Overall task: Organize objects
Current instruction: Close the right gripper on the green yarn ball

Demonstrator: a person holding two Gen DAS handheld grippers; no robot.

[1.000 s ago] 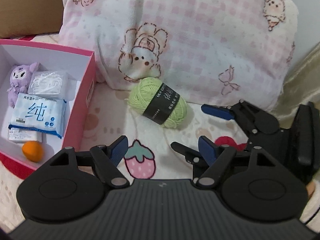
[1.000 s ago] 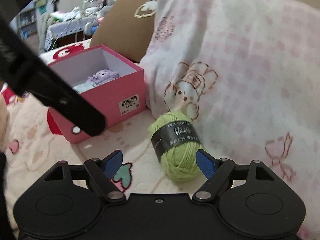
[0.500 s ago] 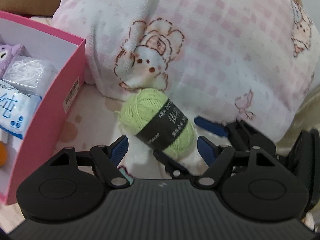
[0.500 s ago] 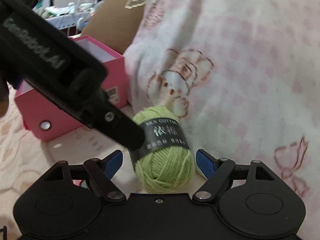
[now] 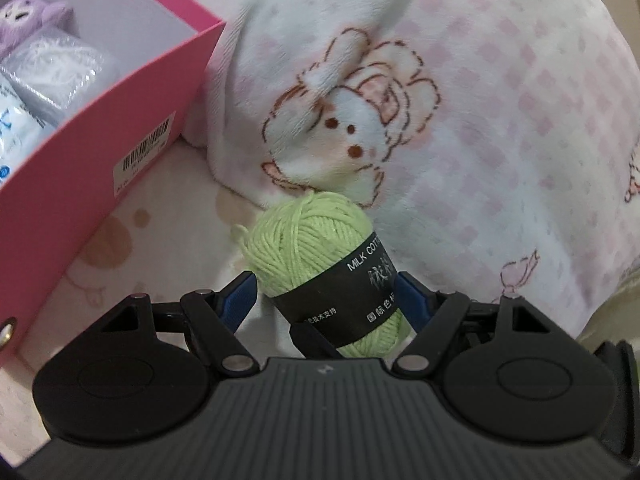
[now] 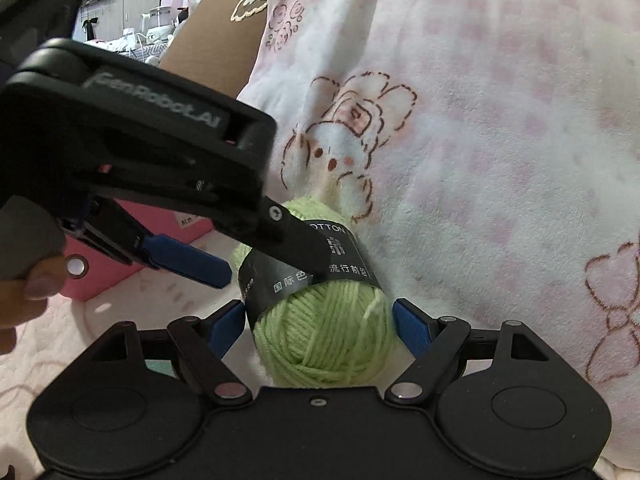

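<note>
A green yarn ball (image 5: 316,256) with a black label lies on the patterned bedding against a pink-checked blanket. It lies between the blue pads of my left gripper (image 5: 326,292), which is open around it. In the right wrist view the yarn ball (image 6: 328,332) also lies between the open pads of my right gripper (image 6: 318,324), and the left gripper (image 6: 224,256) reaches in from the left over the yarn's label. The pink box (image 5: 92,152) stands to the left with a purple plush (image 5: 28,20) and wrapped packets inside.
The pink-checked blanket (image 5: 460,120) with bunny prints is heaped behind and to the right of the yarn. A brown cardboard panel (image 6: 216,28) stands behind the box. The box's outer wall (image 6: 100,280) is close on the left.
Both grippers have moved forward onto the yarn ball, which now lies between the pads of each. The pink box has slid toward the left edge of the left wrist view.
</note>
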